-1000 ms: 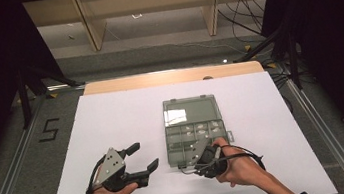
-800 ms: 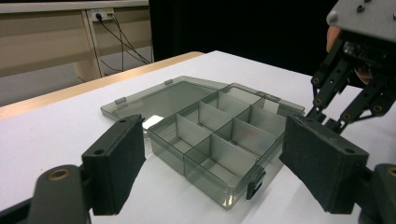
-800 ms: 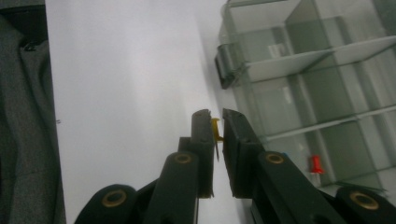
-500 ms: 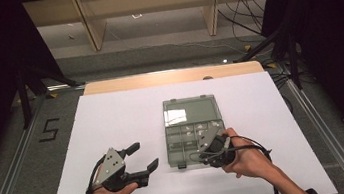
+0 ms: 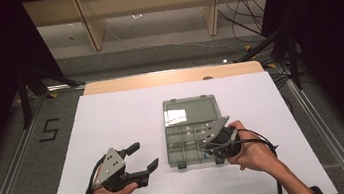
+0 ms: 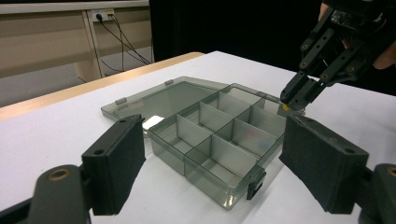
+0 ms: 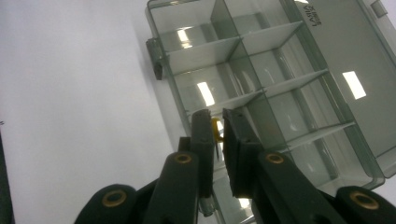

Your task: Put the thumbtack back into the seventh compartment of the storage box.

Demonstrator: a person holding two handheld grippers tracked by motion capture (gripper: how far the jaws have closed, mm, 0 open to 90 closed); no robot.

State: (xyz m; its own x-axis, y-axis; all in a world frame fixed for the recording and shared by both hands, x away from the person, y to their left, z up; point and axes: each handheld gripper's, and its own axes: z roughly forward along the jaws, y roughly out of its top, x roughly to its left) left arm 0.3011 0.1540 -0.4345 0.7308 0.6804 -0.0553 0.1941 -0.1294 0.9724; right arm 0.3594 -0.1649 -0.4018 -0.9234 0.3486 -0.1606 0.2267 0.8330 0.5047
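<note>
Left gripper (image 5: pixel 140 156) sat unmoved near the tabletop's front edge, jaws wide, empty. Right gripper (image 5: pixel 206 149) had shifted rightward over the open compartment box (image 5: pixel 189 111) mid-table, jaws pinched narrow on a small yellow piece (image 7: pixel 215 129). That piece was mostly hidden between the pads, its shape unclear.

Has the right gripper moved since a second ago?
Yes. The right gripper has shifted rightward and slightly away along the organiser box, from its near edge toward its right side.
</note>
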